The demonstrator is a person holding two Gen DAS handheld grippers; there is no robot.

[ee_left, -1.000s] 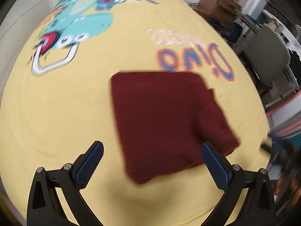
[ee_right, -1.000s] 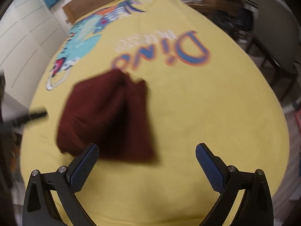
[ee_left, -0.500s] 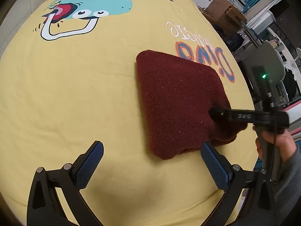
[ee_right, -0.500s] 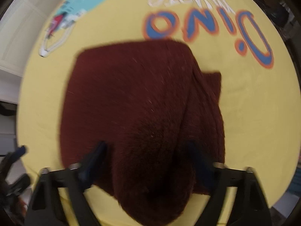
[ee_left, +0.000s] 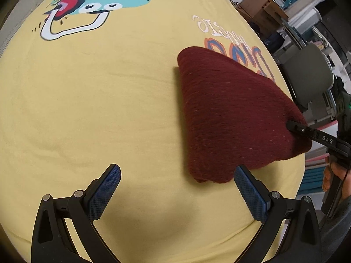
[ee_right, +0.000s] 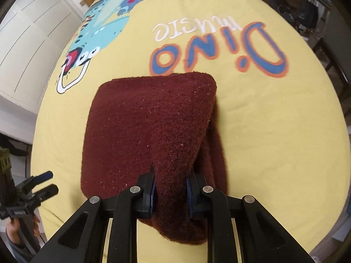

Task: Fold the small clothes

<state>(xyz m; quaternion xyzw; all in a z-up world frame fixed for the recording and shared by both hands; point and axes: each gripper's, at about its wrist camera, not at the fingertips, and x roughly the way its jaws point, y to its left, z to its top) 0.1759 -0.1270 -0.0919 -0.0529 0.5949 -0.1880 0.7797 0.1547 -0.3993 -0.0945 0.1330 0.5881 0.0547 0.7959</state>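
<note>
A folded dark red knit garment (ee_left: 228,118) lies on a yellow sheet with a dinosaur print (ee_left: 98,92). It also shows in the right wrist view (ee_right: 149,131). My right gripper (ee_right: 170,191) is shut on the near edge of the garment, and its fingers pinch a thick fold. In the left wrist view the right gripper (ee_left: 296,128) bites the garment's right edge. My left gripper (ee_left: 177,188) is open and empty, above the sheet just left of and nearer than the garment. It shows small at the left edge of the right wrist view (ee_right: 43,182).
The yellow sheet (ee_right: 274,131) covers a bed, with "Dino" lettering (ee_right: 219,54) beyond the garment. A grey chair (ee_left: 307,74) and cardboard boxes (ee_left: 261,4) stand off the bed's right side. White panelled doors (ee_right: 26,32) are on the left.
My right gripper moved onto the garment's near edge and closed on it. The left gripper stayed open and shifted left, so the garment now sits to its right.
</note>
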